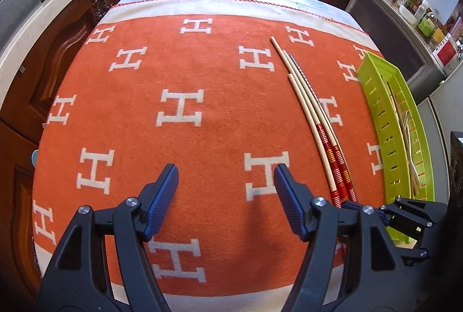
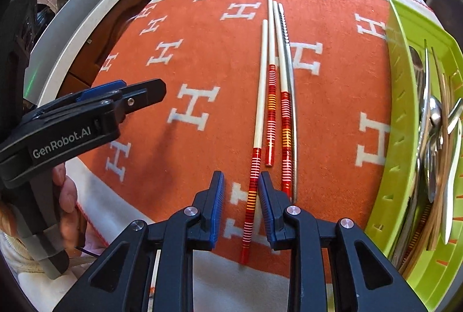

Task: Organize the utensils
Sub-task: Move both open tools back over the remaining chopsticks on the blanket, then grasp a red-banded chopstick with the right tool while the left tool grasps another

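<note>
The right gripper (image 2: 241, 190) straddles the red end of one chopstick (image 2: 254, 138), jaws narrow but pads not pressing it. Beside it lie two more chopsticks (image 2: 277, 74) and a metal one (image 2: 290, 80) on the orange cloth (image 2: 162, 115). The left gripper (image 1: 225, 181) hangs wide, empty. The green tray (image 2: 402, 109) holds spoons

The green tray (image 2: 405, 121) is cut off by the right edge. The utensils (image 2: 434, 138) inside overlap, so their count is unclear. In the left wrist view, the chopsticks' (image 1: 312, 115) near ends are hidden behind the left gripper (image 1: 226, 176).

Matt woolly cloth (image 2: 173, 74), glossy lacquered chopsticks (image 2: 259, 115) – one steel (image 2: 289, 63) – and a smooth plastic tray (image 2: 399, 115).
</note>
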### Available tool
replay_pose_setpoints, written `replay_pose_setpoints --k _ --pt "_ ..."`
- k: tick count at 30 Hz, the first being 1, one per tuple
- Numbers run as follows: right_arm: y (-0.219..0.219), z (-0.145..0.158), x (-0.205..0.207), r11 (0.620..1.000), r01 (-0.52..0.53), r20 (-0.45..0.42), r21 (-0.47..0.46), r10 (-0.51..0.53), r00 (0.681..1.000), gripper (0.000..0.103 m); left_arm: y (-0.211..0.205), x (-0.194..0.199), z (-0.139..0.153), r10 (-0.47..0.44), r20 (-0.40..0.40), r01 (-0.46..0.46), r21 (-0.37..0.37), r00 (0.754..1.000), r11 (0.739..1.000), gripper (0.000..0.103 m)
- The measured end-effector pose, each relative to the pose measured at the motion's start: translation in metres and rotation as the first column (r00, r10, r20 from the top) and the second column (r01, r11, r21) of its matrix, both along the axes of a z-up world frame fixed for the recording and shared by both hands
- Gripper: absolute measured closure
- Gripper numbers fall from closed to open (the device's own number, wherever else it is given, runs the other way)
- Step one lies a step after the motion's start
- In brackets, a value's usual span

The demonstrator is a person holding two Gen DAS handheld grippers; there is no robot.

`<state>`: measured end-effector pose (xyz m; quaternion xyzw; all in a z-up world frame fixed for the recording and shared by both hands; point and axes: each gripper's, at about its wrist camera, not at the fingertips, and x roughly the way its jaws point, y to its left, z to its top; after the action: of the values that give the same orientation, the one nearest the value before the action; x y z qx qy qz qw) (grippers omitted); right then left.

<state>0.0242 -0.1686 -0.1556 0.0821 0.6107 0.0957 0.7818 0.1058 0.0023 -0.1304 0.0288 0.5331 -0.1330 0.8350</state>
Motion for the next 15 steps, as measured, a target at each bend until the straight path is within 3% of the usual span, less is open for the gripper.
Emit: replay_pose_setpoints --k 4,11,15 --pt "0.012 -0.001 0.012 1.000 -0.010 0.031 -0.027 0.011 0.999 0.078 0.006 0.002 0.001 0.031 -0.007 -0.032 -0.029 0.999 0.999 0.037" --pt "0.034 -0.002 0.028 0.986 -0.043 0.131 -0.163 0.065 0.989 0.078 0.014 0.008 -0.004 0.061 -0.060 -0.065 -0.059 0.996 0.996 0.037" --pt "0.045 -0.004 0.031 0.970 -0.047 0.180 -0.238 0.091 0.979 0.087 0.013 0.009 -0.007 0.061 -0.078 -0.066 -0.055 0.995 0.996 0.037"
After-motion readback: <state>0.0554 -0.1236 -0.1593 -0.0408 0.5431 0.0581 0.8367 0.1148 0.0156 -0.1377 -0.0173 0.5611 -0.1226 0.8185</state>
